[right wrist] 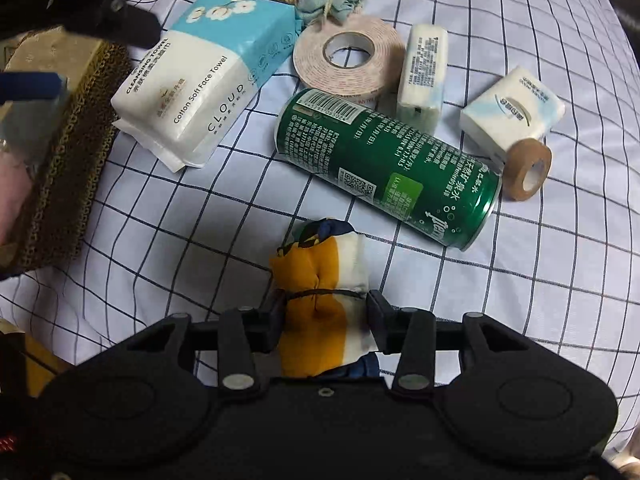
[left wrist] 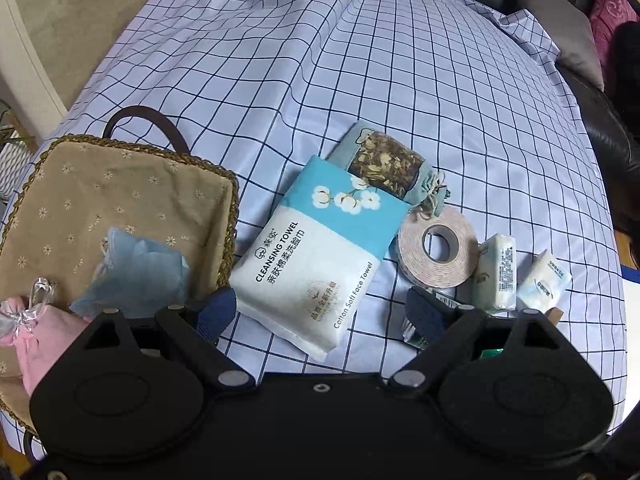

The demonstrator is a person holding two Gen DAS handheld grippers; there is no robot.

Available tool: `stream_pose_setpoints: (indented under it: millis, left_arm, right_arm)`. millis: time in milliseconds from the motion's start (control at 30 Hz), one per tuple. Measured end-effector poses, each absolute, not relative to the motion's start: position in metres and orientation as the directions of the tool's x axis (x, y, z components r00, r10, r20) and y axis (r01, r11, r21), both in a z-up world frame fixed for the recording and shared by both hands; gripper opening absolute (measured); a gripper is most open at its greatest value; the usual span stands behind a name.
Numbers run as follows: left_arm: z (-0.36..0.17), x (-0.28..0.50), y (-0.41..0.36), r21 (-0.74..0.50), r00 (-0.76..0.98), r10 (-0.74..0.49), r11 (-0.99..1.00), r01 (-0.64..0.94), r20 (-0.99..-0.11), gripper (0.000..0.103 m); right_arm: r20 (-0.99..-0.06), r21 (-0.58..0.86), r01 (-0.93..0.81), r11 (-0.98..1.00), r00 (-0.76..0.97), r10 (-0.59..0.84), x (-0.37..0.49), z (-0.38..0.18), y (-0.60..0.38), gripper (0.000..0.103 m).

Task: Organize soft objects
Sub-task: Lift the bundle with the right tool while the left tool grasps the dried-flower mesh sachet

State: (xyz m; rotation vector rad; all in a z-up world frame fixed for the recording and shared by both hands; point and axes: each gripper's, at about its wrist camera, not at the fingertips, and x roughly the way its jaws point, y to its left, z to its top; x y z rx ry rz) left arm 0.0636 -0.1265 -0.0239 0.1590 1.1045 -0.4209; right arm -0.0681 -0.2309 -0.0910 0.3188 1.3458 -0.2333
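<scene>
My right gripper (right wrist: 326, 304) is shut on a yellow, white and blue cloth pouch (right wrist: 320, 320) tied with a dark band, and both pads touch its sides. My left gripper (left wrist: 320, 312) stands open and empty over the near end of a white and blue cleansing towel pack (left wrist: 316, 252), right beside the basket. The woven basket (left wrist: 230, 208) with beige lining holds a light blue pouch (left wrist: 136, 268) and a pink pouch (left wrist: 44, 340). A herb sachet (left wrist: 388, 164) lies behind the towel pack. Two small tissue packs (right wrist: 422, 70) (right wrist: 516, 110) lie to the right.
A green can (right wrist: 384, 164) lies on its side on the checked sheet (left wrist: 320, 60), just beyond the held pouch. A wide roll of foam tape (right wrist: 348, 56) and a small brown tape roll (right wrist: 528, 168) sit near it. Dark cushions (left wrist: 568, 40) line the far right.
</scene>
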Motion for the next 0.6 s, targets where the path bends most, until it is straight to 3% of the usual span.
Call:
stream_pose_setpoints:
  millis: [100, 267, 467, 600]
  left_arm:
    - [-0.024, 0.063, -0.13, -0.081, 0.387, -0.253, 0.909, 0.409, -0.887, 0.088]
    - [-0.027, 0.066, -0.146, -0.018, 0.436, -0.235, 0.895, 0.446, -0.869, 0.089]
    - [-0.047, 0.094, -0.181, -0.004, 0.406, -0.226, 0.878, 0.478, -0.885, 0.089]
    - [-0.063, 0.119, -0.21, 0.0, 0.383, -0.225, 0.863, 0.506, -0.896, 0.09]
  right_arm:
    - [-0.974, 0.051, 0.32, 0.946, 0.227, -0.024, -0.066, -0.095, -0.221, 0.051]
    - [-0.972, 0.01, 0.266, 0.964, 0.229, -0.053, -0.066, -0.101, -0.212, 0.051]
    - [-0.97, 0.042, 0.293, 0.955, 0.24, -0.031, -0.068, -0.119, -0.216, 0.051]
    - [-0.969, 0.055, 0.284, 0.957, 0.248, -0.018, -0.069, -0.12, -0.216, 0.058]
